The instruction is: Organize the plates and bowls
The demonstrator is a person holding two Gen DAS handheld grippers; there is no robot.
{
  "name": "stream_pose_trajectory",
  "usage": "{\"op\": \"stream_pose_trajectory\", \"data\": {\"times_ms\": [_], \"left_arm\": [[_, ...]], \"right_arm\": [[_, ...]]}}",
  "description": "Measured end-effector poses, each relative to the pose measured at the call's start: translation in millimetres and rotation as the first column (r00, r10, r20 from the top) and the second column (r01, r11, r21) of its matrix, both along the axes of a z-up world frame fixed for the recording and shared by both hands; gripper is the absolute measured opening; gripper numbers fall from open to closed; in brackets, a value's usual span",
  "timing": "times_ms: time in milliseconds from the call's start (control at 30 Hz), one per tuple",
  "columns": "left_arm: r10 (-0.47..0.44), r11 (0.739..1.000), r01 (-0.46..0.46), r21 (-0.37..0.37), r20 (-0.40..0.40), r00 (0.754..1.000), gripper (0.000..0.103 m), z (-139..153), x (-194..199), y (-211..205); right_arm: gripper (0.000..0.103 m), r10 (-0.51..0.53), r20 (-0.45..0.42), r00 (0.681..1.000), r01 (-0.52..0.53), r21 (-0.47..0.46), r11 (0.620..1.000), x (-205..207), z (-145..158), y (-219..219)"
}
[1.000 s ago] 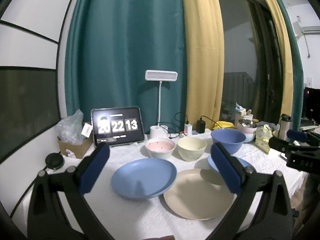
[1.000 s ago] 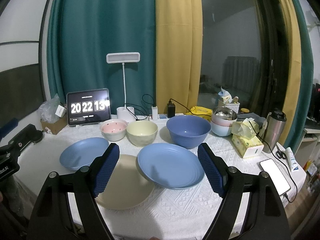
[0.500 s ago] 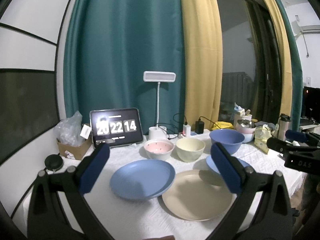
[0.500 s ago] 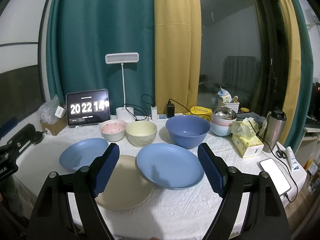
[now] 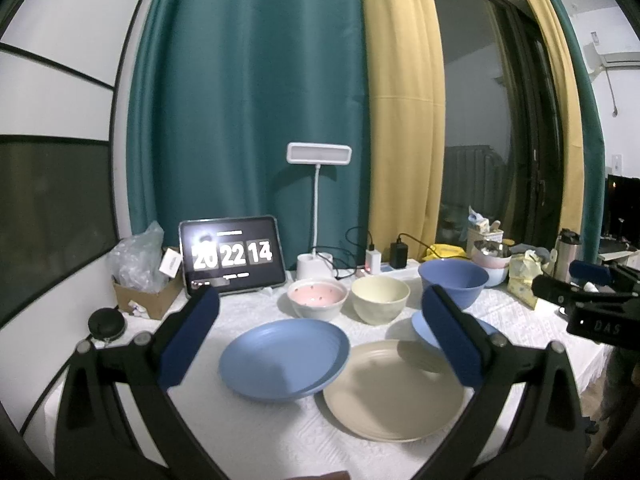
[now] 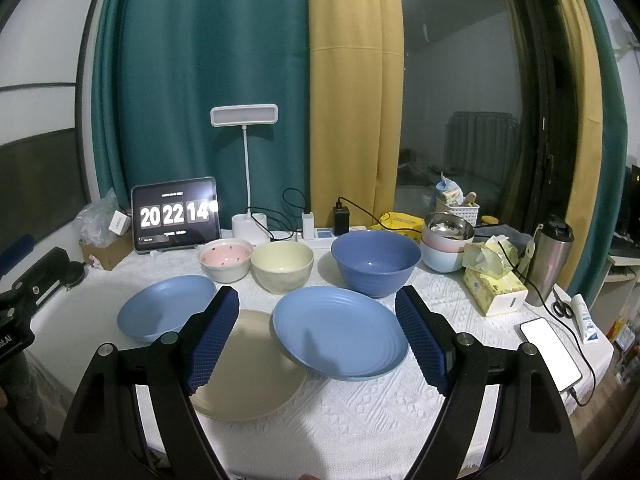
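Both pairs of fingers (image 6: 420,344) spread and empty above plates (image 6: 340,336) and bowls (image 6: 376,260) on the worktop (image 6: 360,416) (likely light, stiff, slick): best pinched at the rim.

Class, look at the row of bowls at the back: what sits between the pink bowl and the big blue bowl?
The cream bowl sits between the pink bowl and the big blue bowl, clearest in the right wrist view.

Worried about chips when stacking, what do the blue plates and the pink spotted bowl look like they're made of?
Blue plates: matte, no glare, molded ridges, probably plastic or wheat-straw composite. Pink spotted bowl: thick, glossy rim, likely glazed ceramic, the chip risk.
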State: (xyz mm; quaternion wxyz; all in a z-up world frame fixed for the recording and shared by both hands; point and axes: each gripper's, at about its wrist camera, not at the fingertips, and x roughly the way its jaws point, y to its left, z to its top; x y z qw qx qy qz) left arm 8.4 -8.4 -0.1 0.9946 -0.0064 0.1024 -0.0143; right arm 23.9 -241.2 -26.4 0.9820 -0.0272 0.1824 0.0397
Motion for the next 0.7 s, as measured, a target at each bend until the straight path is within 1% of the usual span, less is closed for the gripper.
{"op": "stream_pose_trajectory", "data": {"times_ms": [200, 267, 400, 533, 700], "left_arm": [[-0.008, 1.0, 0.008, 0.018, 0.006, 1.0, 0.102, 1, 4, -7], [-0.017, 1.0, 0.017, 0.027, 0.002, 1.0, 0.102, 1, 10, -12], [-0.06, 0.997, 0.062, 0.04, -0.035, 0.998, 0.102, -4, 32, -25], [-0.079, 0.994, 0.083, 0.065, -0.066, 0.995, 0.102, -10, 53, -42], [-0.095, 0.992, 0.104, 0.078, -0.116, 0.989, 0.102, -16, 81, -63]], "right_arm": [[0.083, 0.002, -0.002, 1.0, -0.002, -0.001, 1.0, 2, -2, 0], [0.083, 0.003, -0.007, 1.0, -0.003, -0.001, 1.0, 4, -5, -1], [0.083, -0.007, -0.035, 0.999, 0.008, 0.009, 1.0, 17, -15, -8], [0.083, -0.021, -0.065, 0.998, 0.023, 0.022, 1.0, 35, -21, -20], [0.083, -0.032, -0.097, 0.995, 0.035, 0.036, 0.999, 54, -30, -35]]}}
